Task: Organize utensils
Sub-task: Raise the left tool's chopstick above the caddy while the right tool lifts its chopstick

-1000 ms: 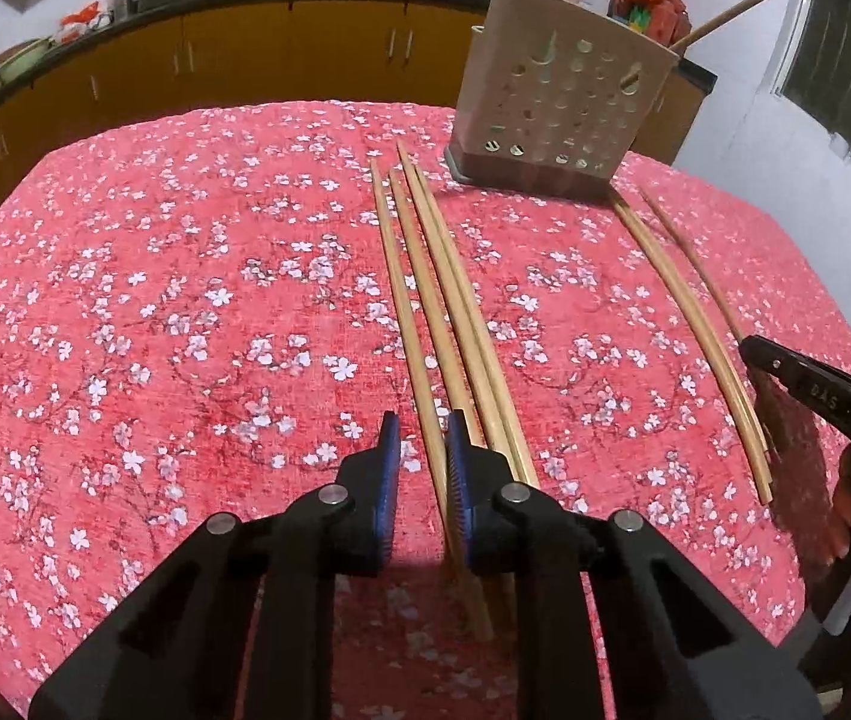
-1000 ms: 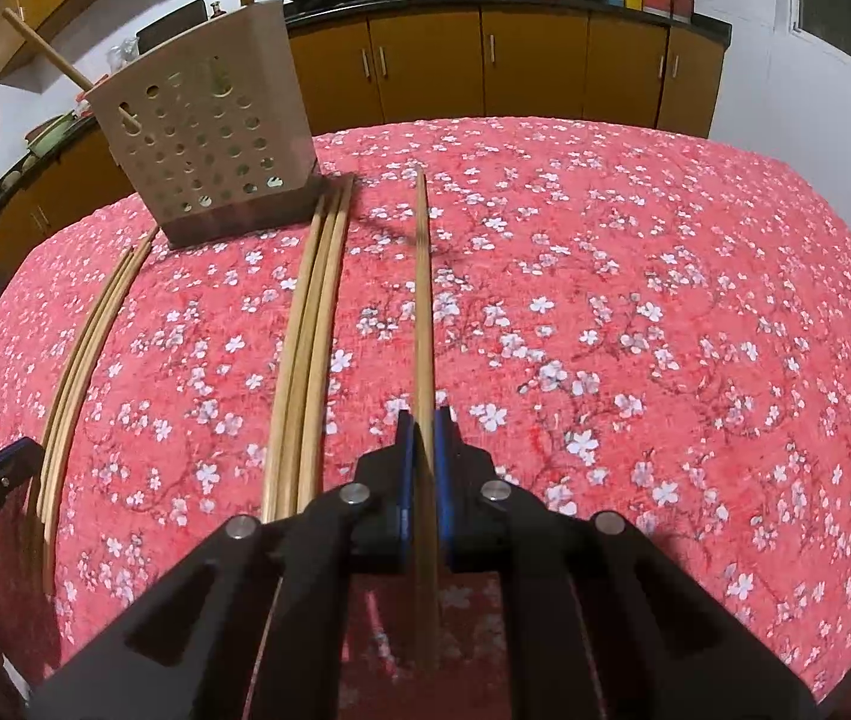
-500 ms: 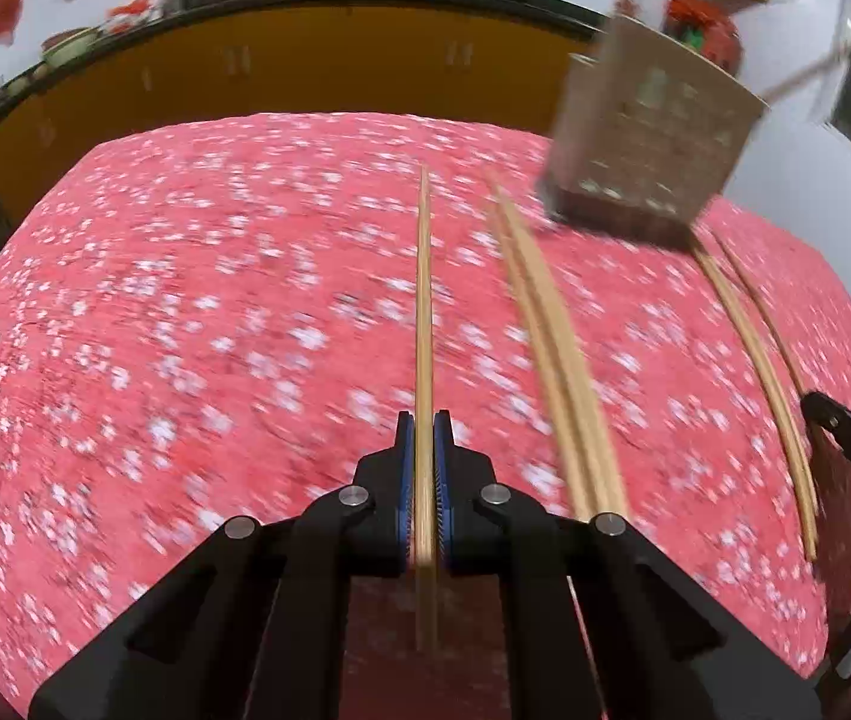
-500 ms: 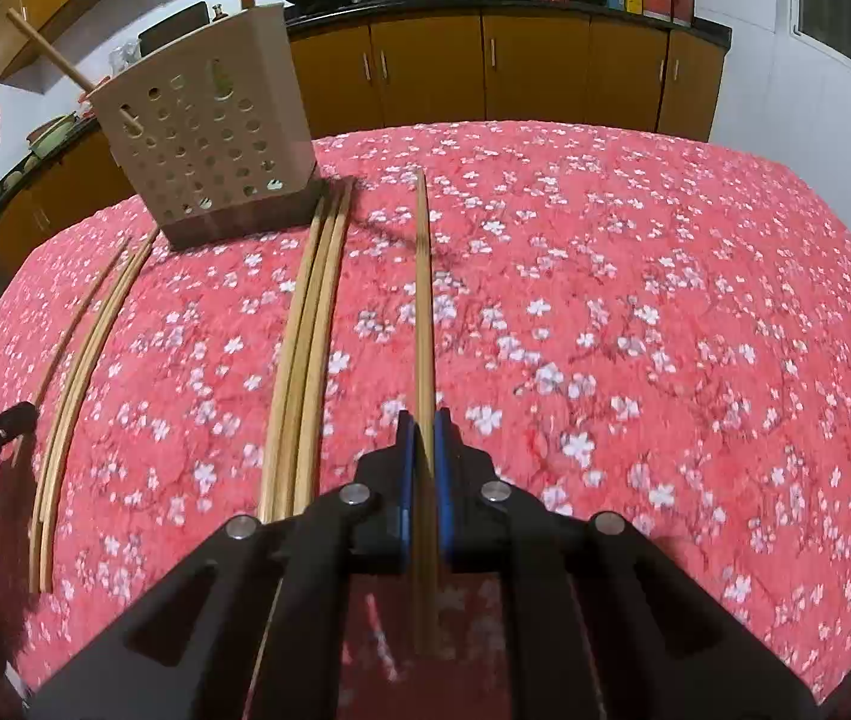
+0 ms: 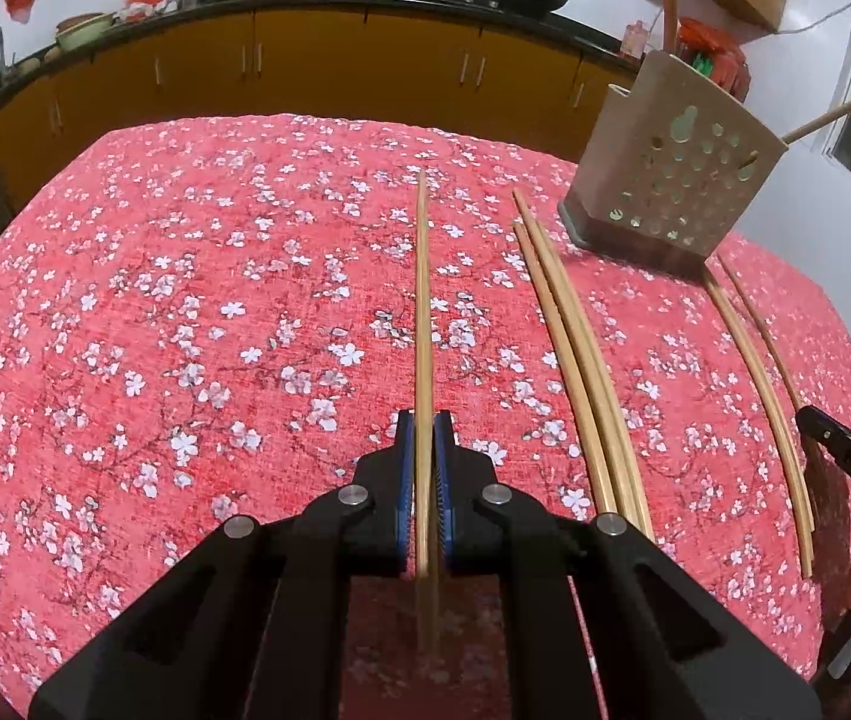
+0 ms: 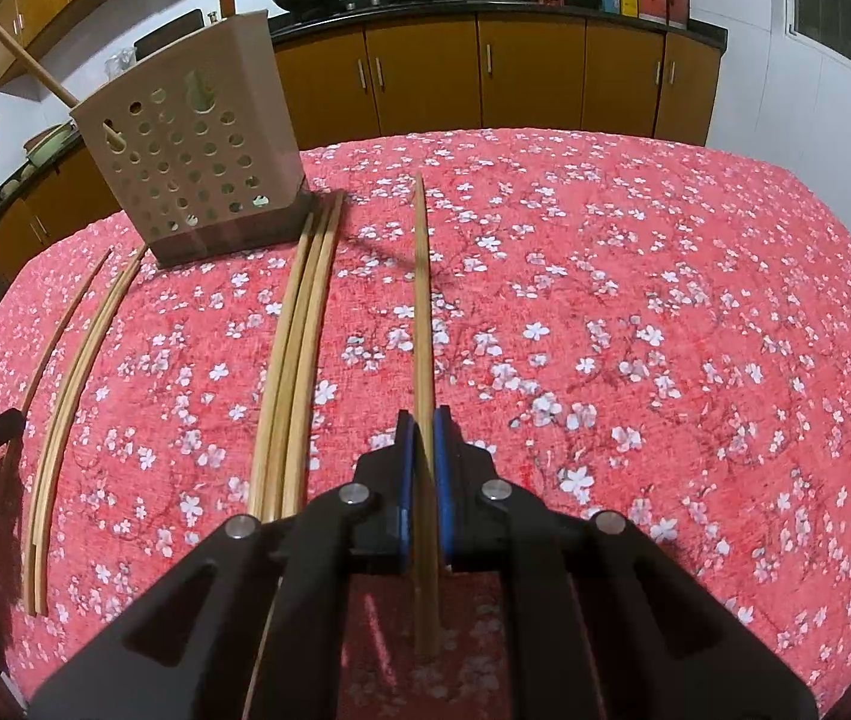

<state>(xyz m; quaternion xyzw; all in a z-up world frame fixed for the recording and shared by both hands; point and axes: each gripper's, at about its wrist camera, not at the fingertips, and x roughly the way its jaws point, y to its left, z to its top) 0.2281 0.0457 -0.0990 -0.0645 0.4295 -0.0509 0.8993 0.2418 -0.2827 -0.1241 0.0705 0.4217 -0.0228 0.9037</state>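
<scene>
Grippers first: the left gripper [image 5: 423, 444] clamps one chopstick [image 5: 422, 300], the right gripper [image 6: 423, 441] another chopstick [image 6: 421, 300], rear ends blurred. Loose chopsticks [image 6: 296, 354] lie on the floral tablecloth [image 6: 635, 300]; beyond, the perforated holder [image 6: 197, 162], then kitchen cabinets [image 6: 533, 72].

We see a red tablecloth [image 5: 185, 330] scattered with white blossoms on thin dark twigs. The chopstick [image 5: 423, 324] running toward twelve o'clock is pale tan, as are the loose chopsticks [image 5: 575, 360] at two o'clock. The perforated utensil holder [image 5: 674, 162] is beige on a dark grey base. Each black gripper, left [image 5: 423, 450] and right [image 6: 423, 450], carries blue pads [image 5: 404, 468]. At twelve o'clock the cabinets [image 6: 533, 78] are amber-brown under a black counter.
</scene>
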